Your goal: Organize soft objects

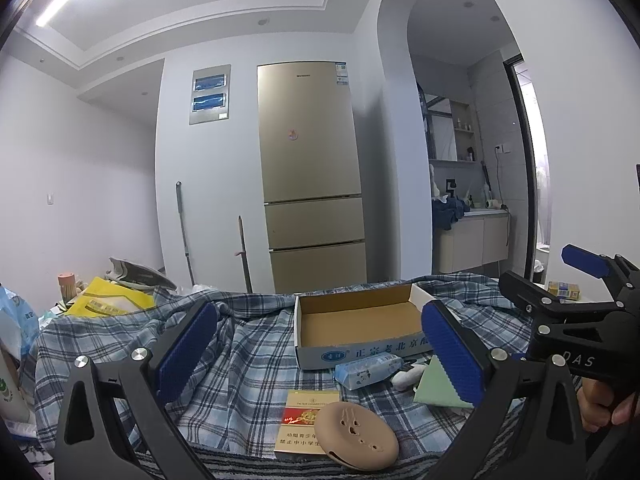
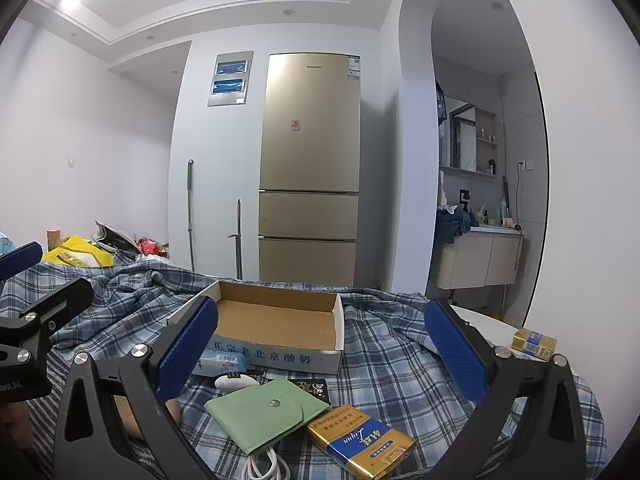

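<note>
An open cardboard box sits on a blue plaid cloth. In front of it lie a blue tissue pack, a green snap pouch, a small white object, a tan round soft case, a red-gold cigarette pack and a gold-blue pack. My left gripper is open above the tissue pack and tan case. My right gripper is open above the green pouch. Both are empty.
A white cable lies under the pouch. A gold fridge stands behind the table. Yellow bags and clutter sit at the left. A small yellow pack lies on the white surface at right. The right gripper shows in the left view.
</note>
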